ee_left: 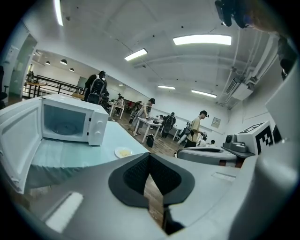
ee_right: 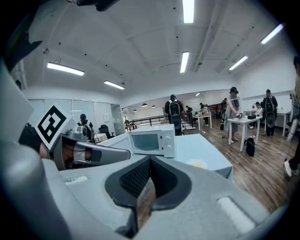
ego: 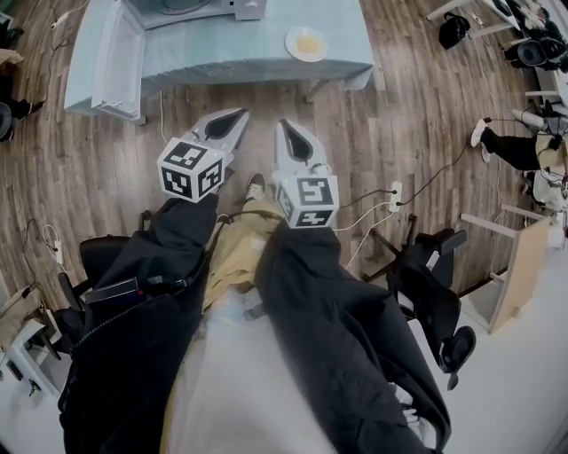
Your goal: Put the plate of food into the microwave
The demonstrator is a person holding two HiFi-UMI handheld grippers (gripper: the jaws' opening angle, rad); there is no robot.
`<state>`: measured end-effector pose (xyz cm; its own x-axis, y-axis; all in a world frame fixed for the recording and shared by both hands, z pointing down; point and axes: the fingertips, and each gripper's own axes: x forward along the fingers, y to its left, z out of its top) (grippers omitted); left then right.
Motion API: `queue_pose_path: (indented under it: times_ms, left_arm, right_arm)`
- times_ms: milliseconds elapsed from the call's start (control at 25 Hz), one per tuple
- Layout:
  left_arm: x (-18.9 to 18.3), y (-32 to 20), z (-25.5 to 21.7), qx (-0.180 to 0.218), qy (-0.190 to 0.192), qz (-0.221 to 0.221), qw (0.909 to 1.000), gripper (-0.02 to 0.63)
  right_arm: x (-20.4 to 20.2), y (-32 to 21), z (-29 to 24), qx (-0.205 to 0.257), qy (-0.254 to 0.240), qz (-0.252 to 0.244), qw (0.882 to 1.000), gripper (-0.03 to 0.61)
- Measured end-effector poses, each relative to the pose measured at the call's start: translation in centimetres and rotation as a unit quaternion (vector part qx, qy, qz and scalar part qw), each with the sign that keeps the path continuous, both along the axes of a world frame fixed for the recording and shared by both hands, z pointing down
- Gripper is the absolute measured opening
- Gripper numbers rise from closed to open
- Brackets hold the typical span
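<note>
A white plate (ego: 306, 43) with yellow food lies near the right edge of the table (ego: 222, 58), which has a pale blue cover. The white microwave (ego: 191, 7) stands at the table's far side, its door (ego: 120, 58) swung open to the left. Both grippers hang over the wooden floor, well short of the table. My left gripper (ego: 235, 117) and right gripper (ego: 286, 126) are shut and hold nothing. In the left gripper view the microwave (ee_left: 70, 124) shows an empty cavity, with the plate (ee_left: 124, 152) to its right. In the right gripper view the microwave (ee_right: 152, 142) and plate (ee_right: 197, 164) lie beyond the shut right gripper (ee_right: 150, 159).
A black office chair (ego: 435, 275), a power strip (ego: 395, 195) with cables and a wooden panel (ego: 519, 266) stand on the floor at the right. A second chair (ego: 98, 266) is at the left. Several people (ee_left: 199, 126) stand at desks in the background.
</note>
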<state>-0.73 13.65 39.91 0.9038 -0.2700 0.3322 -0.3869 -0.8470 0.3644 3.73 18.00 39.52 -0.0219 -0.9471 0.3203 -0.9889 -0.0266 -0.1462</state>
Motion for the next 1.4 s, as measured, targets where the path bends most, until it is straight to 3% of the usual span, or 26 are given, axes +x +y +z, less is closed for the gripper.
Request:
queue_pose_path:
  times_ms: [440, 800, 1120, 1400]
  left_arm:
    - [4.2, -2.4, 1.1, -0.005, -0.02, -0.019, 0.9996, -0.002]
    - [7.8, -4.8, 2.1, -0.014, -0.021, 0.014, 0.9996, -0.002]
    - [12.8, -9.9, 1.9, -0.015, -0.004, 0.058, 0.9982, -0.002]
    - [12.9, -16.6, 2.9, -0.034, -0.007, 0.055, 0.9979, -0.002]
  right_arm:
    - [4.5, -2.1, 1.5, -0.009, -0.027, -0.023, 0.999, -0.002]
    - [6.5, -4.0, 3.1, -0.028, -0.035, -0.008, 0.999, -0.002]
    - [10.9, -8.5, 3.6, -0.043, -0.023, 0.031, 0.998, -0.002]
    - [11.6, -15.4, 4.4, -0.061, -0.029, 0.029, 0.997, -0.002]
